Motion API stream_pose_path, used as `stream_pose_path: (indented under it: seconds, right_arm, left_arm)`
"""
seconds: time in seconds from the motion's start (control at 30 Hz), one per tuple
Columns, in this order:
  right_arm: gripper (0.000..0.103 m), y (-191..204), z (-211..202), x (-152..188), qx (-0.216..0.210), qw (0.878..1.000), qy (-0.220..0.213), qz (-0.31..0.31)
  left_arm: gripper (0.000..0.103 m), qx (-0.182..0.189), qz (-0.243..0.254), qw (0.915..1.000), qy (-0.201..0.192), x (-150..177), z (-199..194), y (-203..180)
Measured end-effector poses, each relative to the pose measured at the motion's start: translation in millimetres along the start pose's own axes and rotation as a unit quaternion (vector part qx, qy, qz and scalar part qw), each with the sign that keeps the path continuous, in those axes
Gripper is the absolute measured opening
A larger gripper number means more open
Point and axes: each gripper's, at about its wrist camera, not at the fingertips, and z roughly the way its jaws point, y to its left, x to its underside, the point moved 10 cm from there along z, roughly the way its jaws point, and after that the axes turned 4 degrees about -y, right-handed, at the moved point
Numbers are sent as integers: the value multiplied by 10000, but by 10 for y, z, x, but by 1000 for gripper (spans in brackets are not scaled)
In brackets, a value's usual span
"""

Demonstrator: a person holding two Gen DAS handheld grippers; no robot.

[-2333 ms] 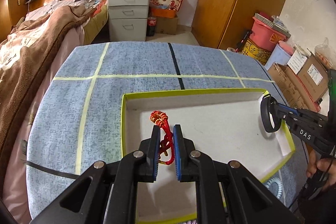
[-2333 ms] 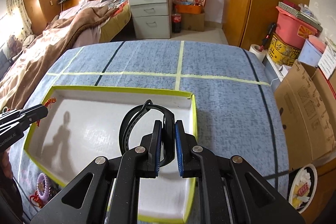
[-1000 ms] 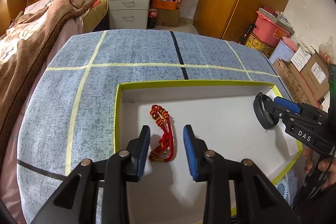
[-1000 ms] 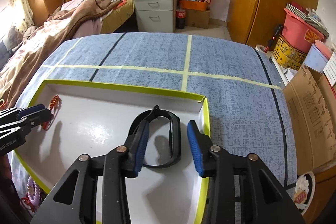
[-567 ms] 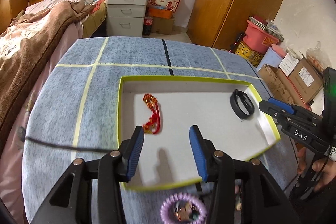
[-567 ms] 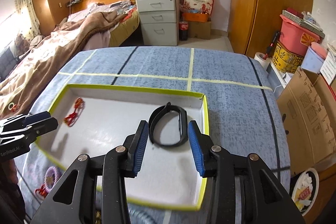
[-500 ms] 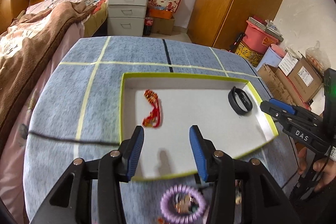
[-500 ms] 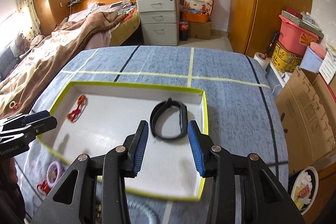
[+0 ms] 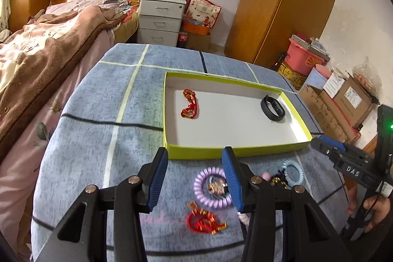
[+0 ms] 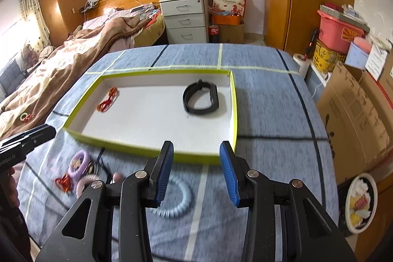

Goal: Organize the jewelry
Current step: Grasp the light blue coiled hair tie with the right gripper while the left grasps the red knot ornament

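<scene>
Red knotted cord (image 9: pixel 189 106) and black wristband (image 10: pixel 201 97) sit in the tray (image 9: pixel 235 153), both my grippers (image 9: pixel 194 178) (image 10: pixel 195 171) gaping empty. Next I'd line up on the purple coil tie (image 9: pixel 211 188).

Bright even room light; fisheye bending, dark corners; motion blur low in right view.

Two matching handheld tools: left gripper (image 9: pixel 195 178) and right gripper (image 10: pixel 196 171), each a black angular plastic frame with triangular cut-outs, silver round screw heads at the pivots, and fingers (image 9: pixel 157 182) faced with ribbed blue pads. On the right gripper's side, white "DAS" lettering; behind that lettering, a green light and a thin black cable.
</scene>
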Motion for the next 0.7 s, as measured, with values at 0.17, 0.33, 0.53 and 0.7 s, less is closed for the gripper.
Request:
stream_pose_path:
  seconds: [0.17,0.33,0.53,0.7]
  right_arm:
    - [40,-5,-42,172,2,9999,62,82]
    - [40,-18,-17,318,3,9997,198,109]
    - [40,-18,84,423,-2,9992,387,91]
    - [40,22,164,463,41,9986,526,-10]
  left_arm:
    - [48,30,-27,10000,7,122,-87,25]
    - [48,42,-39,10000,58,262,-142,53]
    - [48,-10,-218,9997,79,376,-198,190]
    - [49,-29,-274,9996,104,433,-223,252]
